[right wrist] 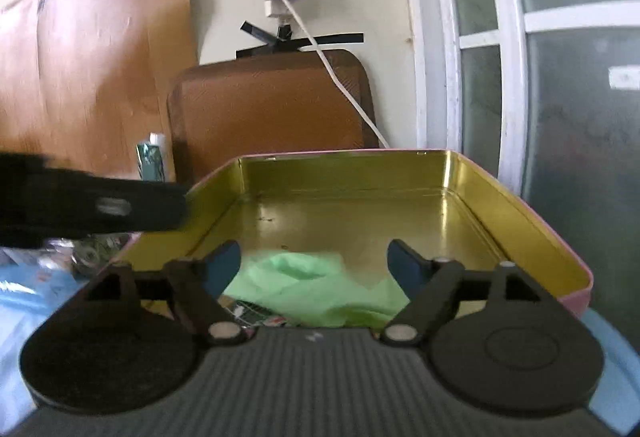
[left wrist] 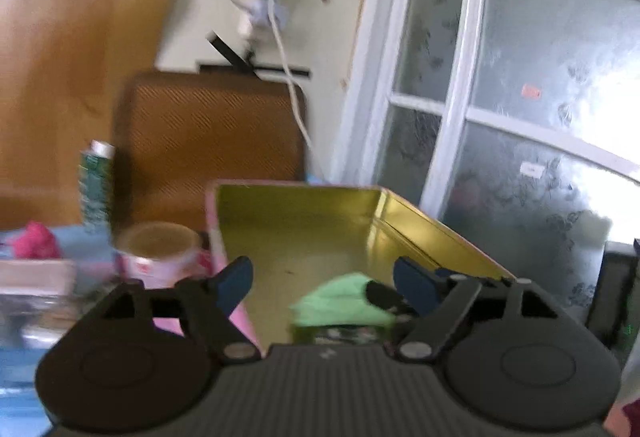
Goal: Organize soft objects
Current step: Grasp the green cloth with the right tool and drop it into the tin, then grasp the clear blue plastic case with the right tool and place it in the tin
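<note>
Green cloth (right wrist: 316, 289) lies in gold tin (right wrist: 520, 213); both claws, left claw (left wrist: 323, 283) and right claw (right wrist: 314, 267), wide, empty; pink cloth (left wrist: 34, 241) left on desk

Counter (right wrist: 612, 349): pale blue covering, visible at the lower corners of the frame. Directly on it: open tin (right wrist: 540, 221) (pink outside, gold inside), centre; taped paper cup (left wrist: 160, 253) and green-printed tube (left wrist: 96, 189), left of the tin; pink crumpled item (left wrist: 34, 241), far left (blurred).
</note>
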A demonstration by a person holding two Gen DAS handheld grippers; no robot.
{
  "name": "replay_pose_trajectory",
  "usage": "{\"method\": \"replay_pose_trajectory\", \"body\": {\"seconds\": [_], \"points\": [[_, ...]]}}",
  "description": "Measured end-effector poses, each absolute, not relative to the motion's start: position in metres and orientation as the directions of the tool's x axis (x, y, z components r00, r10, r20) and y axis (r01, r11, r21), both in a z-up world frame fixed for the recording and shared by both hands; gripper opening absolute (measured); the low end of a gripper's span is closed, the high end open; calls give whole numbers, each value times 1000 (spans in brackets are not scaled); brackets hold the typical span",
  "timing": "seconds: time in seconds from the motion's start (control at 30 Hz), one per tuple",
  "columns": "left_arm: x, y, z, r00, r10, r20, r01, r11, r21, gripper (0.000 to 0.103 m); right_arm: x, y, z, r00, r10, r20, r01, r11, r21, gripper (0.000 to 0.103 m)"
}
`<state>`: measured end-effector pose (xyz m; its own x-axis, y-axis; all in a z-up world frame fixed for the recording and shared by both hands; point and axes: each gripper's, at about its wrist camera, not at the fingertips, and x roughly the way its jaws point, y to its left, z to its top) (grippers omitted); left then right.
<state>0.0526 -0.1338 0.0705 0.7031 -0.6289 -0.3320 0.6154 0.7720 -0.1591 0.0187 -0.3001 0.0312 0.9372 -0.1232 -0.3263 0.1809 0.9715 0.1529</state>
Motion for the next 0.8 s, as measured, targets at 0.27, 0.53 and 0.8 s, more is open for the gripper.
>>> {"method": "replay_pose_trajectory", "body": {"seconds": [0.27, 0.53, 0.8], "points": [[20, -14, 60, 864, -438, -248, 428, 899, -96, 90, 1, -257, 44, 985, -42, -167, 65, 988, 137, 84], [28, 97, 24, 933, -133, -335, 74, 980, -183, 88, 14, -178, 50, 957, 223, -184, -206, 973, 106, 84], [35, 113, 11, 918, -127, -376, 44, 974, -222, 83, 60, -137, 33, 887, 291, -358, -286, 956, 68, 84]]}}
